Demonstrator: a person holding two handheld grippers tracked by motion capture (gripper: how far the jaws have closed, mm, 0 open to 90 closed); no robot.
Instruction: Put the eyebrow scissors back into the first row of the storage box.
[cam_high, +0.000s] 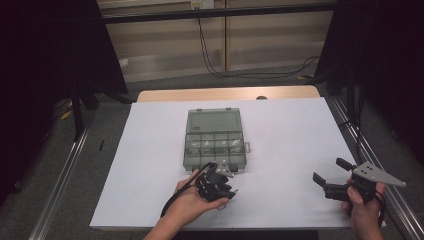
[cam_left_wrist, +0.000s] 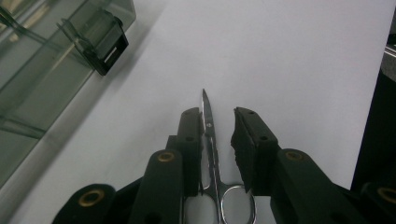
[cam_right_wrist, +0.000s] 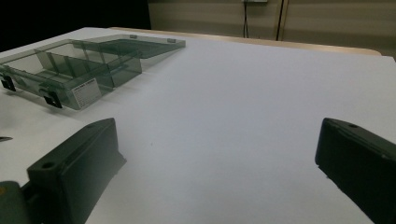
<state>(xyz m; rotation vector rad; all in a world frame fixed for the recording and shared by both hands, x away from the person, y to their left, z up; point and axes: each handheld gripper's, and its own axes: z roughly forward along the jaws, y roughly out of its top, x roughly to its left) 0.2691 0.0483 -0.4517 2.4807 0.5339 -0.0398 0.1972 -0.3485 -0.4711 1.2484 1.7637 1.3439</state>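
- A person sits at a desk covered with white paper, one two-jaw tool in each hand
- The left tool is low over the paper, just in front of a clear grey plastic box with its lid folded open
- A small pair of steel scissors lies flat on the paper between the jaws of the left tool, blades shut and pointing away, finger loops toward the hand
- The scissors touch the inner face of one jaw; a gap shows between them and the other pad, so the left tool is partly closed around them but not yet gripping
- To do this well, I judge the jaws should close on the blades near the pivot screw, squarely, so the thin metal does not twist or slip out
- The tool tips need to stay low against the paper, since the scissors are flat and easy to miss
- The right tool hovers well apart near the right edge of the desk, jaws wide open and empty
- The box's latch sits close by; the lift should clear it
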